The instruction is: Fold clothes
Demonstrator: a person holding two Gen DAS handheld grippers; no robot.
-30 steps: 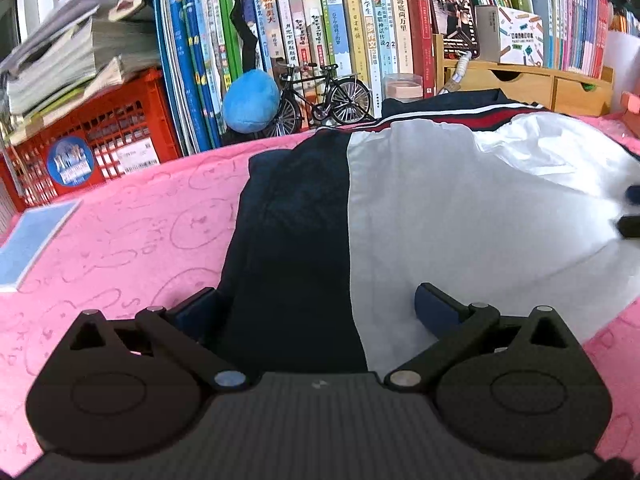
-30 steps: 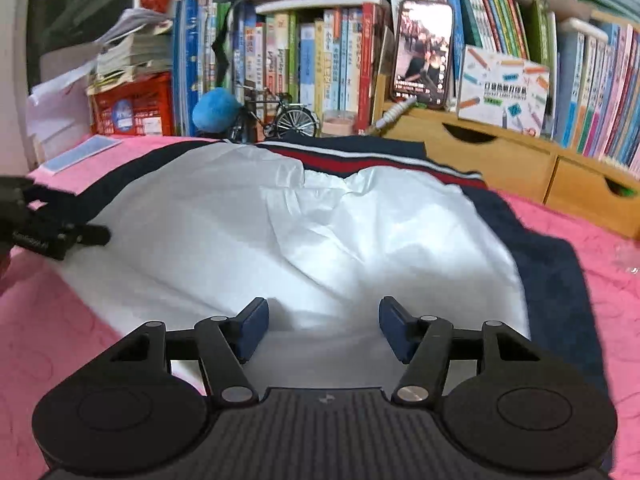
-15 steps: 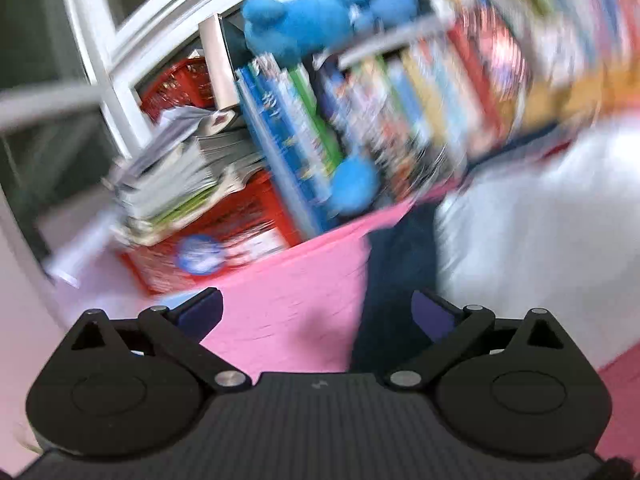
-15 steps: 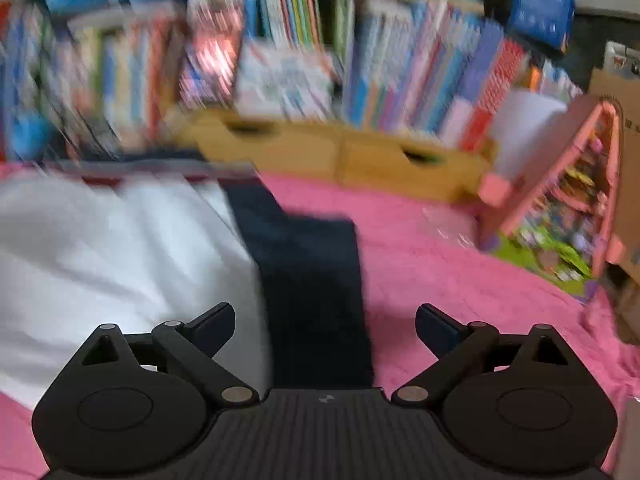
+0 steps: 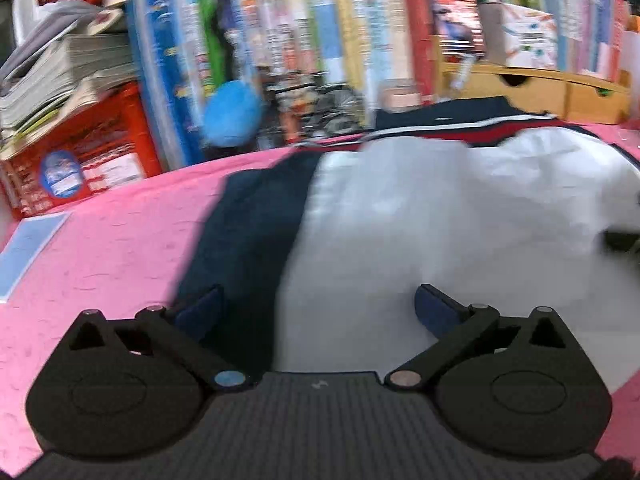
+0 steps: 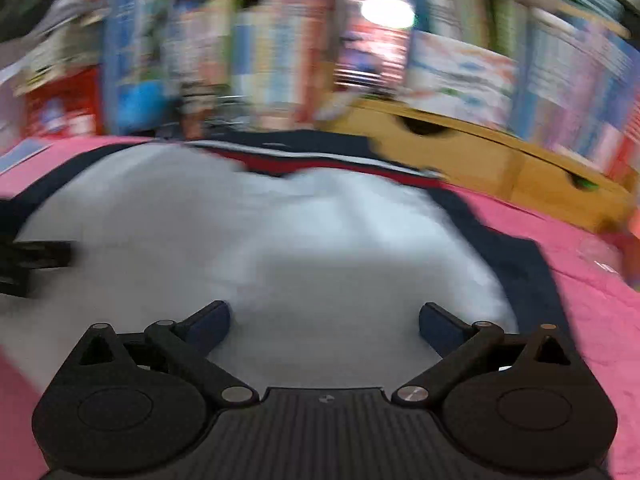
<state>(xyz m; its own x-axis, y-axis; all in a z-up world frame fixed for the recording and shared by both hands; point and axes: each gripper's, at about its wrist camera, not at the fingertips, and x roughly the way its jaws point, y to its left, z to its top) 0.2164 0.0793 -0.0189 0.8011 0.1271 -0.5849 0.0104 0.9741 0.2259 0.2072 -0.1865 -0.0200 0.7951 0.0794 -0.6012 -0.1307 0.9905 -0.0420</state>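
A white garment [image 5: 440, 220] with navy side panels and a red stripe at its far end lies flat on the pink cover [image 5: 100, 260]. My left gripper [image 5: 316, 300] hovers open over its near left part, where navy meets white, with nothing between the fingers. My right gripper [image 6: 324, 316] is over the white middle of the garment [image 6: 300, 240]; its jaws are opening and hold nothing. Each gripper shows at the edge of the other's view: the right gripper [image 5: 624, 240] and the left gripper [image 6: 32, 256]. Both views are blurred.
Behind the garment stands a wall of books [image 5: 320, 40], with a red crate [image 5: 80, 160] of papers at the left, a blue plush ball [image 5: 232, 114] and wooden drawers [image 5: 560, 96] at the right. A blue card [image 5: 28, 248] lies on the cover's left.
Both cameras swung outward half a second ago, left view to the left, right view to the right, and have come back over the garment. The right jaws stand wider than a second ago.
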